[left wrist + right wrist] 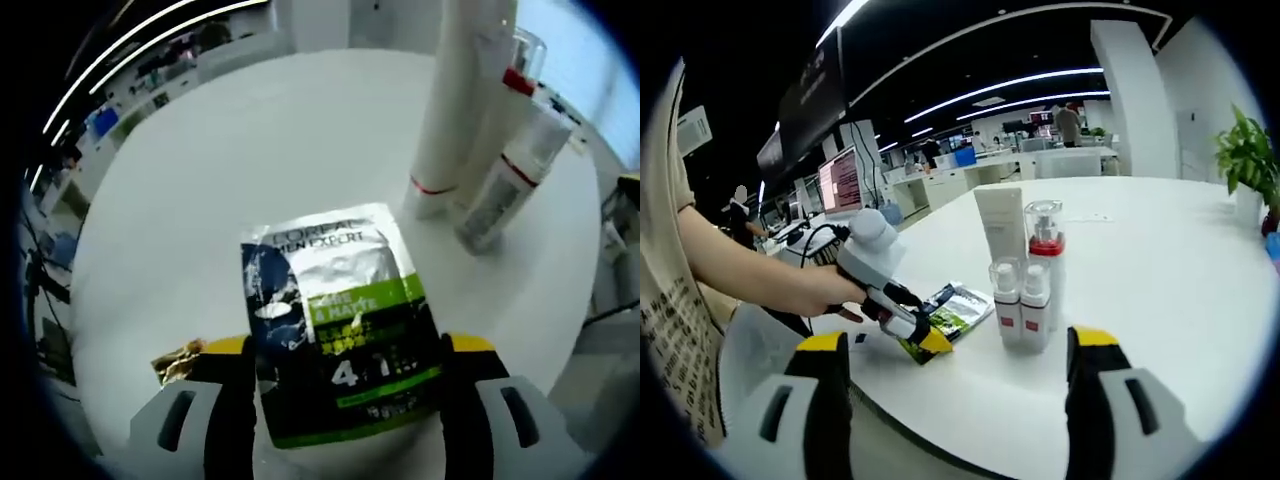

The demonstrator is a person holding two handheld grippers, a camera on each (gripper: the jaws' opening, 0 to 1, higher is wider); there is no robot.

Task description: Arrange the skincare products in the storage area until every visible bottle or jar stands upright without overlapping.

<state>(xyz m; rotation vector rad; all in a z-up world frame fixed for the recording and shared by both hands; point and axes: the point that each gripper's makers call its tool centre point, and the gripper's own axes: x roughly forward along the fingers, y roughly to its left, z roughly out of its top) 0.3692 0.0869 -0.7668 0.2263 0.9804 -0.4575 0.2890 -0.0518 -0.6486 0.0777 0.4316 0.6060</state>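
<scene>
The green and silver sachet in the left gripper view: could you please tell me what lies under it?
The sachet lies flat on the white table, its near end between the left gripper jaws. Anything beneath it is covered.

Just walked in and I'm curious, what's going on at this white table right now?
A person is tidying skincare products on a round white table. The left claw is shut on a green and silver sachet lying flat near the table's edge. Beside it, a tall white tube, a red-collared pump bottle and two small clear-capped bottles stand upright in a tight cluster. The right claw hangs open in front of the table, holding nothing.
</scene>
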